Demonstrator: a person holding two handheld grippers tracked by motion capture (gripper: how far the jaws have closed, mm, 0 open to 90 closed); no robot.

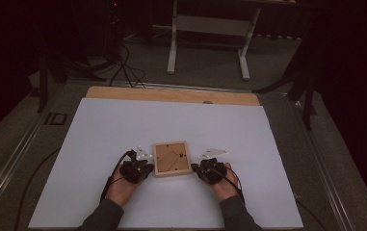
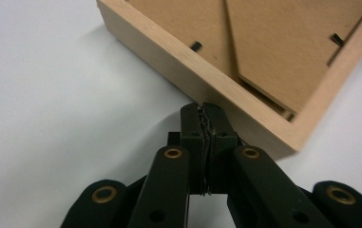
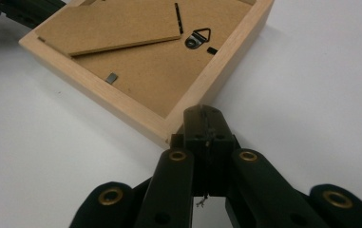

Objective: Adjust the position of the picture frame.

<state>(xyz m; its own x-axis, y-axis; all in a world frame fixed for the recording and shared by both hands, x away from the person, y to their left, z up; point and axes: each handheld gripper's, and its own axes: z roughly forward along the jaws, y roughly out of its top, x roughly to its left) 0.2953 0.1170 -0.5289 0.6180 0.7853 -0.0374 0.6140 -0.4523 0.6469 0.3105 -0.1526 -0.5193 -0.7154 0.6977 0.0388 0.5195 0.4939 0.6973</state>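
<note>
A small wooden picture frame [image 1: 171,158] lies face down on the white table, its brown backing board up. My left gripper [image 1: 145,169] sits at its near left corner, jaws shut with nothing between them. In the left gripper view the shut tips [image 2: 203,110] touch or nearly touch the frame's wooden side [image 2: 202,76]. My right gripper [image 1: 196,168] is at the near right corner, also shut and empty. Its tips [image 3: 204,114] meet the frame's corner [image 3: 169,126] in the right gripper view. A metal hanger [image 3: 198,36] and small tabs [image 3: 112,77] sit on the backing.
A white sheet [image 1: 171,125] covers the tabletop, with a wooden edge [image 1: 171,95] at the far side. Beyond the table stands a white-legged stand [image 1: 209,38] on the dark floor, with cables [image 1: 123,67] at the left.
</note>
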